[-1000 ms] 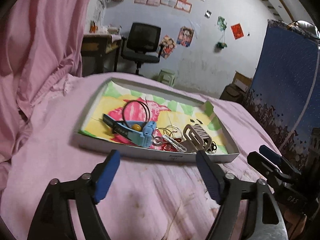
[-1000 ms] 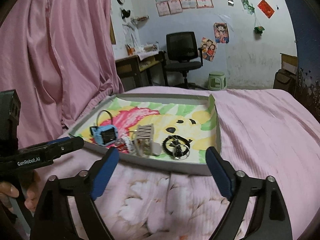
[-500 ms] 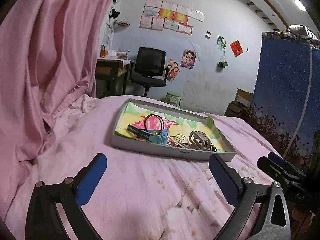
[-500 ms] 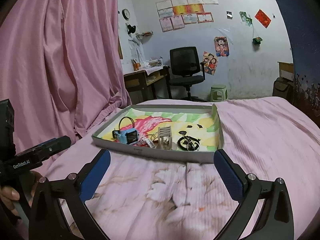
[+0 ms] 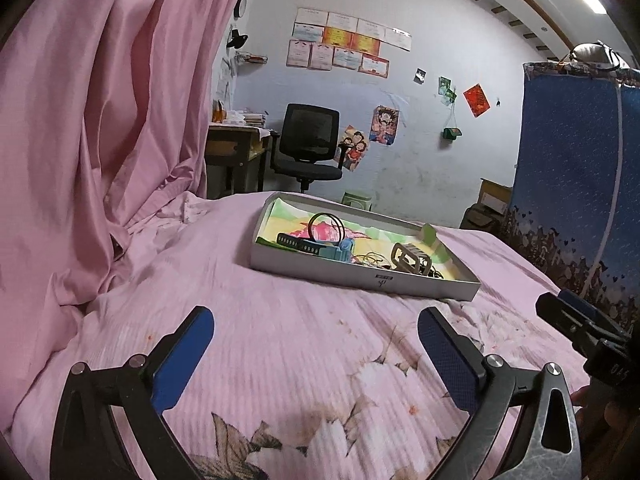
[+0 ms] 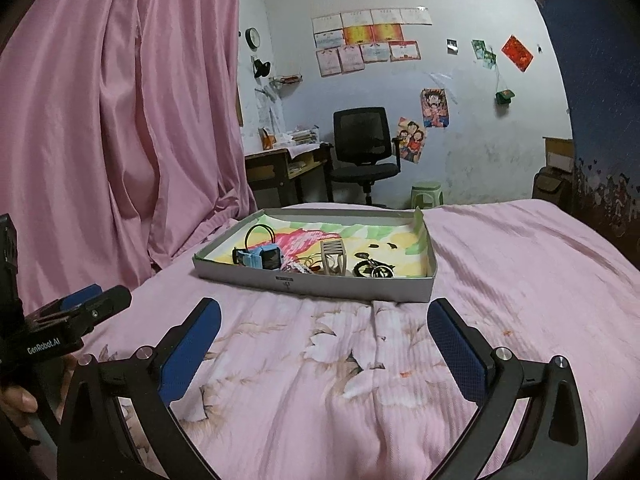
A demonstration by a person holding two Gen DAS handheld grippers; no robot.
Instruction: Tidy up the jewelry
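Note:
A shallow grey cardboard tray [image 5: 360,278] [image 6: 312,282] lies on the pink bedspread, lined with a colourful picture. Inside it sit a light-blue watch [image 5: 338,249] [image 6: 262,258], a black ring bangle [image 5: 326,226] [image 6: 260,236], a beige hair claw [image 5: 412,258] [image 6: 333,258], thin gold loops [image 5: 372,258] and a black tangle of jewelry [image 6: 374,269]. My left gripper [image 5: 316,330] hangs wide open over the bedspread, well short of the tray, nothing between its blue pads. My right gripper [image 6: 324,322] is likewise open and empty in front of the tray.
A pink curtain [image 5: 92,128] hangs along the left side of the bed. A blue patterned screen [image 5: 576,184] stands on the right. Beyond the bed are a desk [image 6: 280,164], a black office chair [image 6: 364,148] and a green stool [image 6: 427,194].
Both grippers have drawn back from the tray, which now looks smaller and farther off. Their jaws have spread wider. The items in the tray have not moved.

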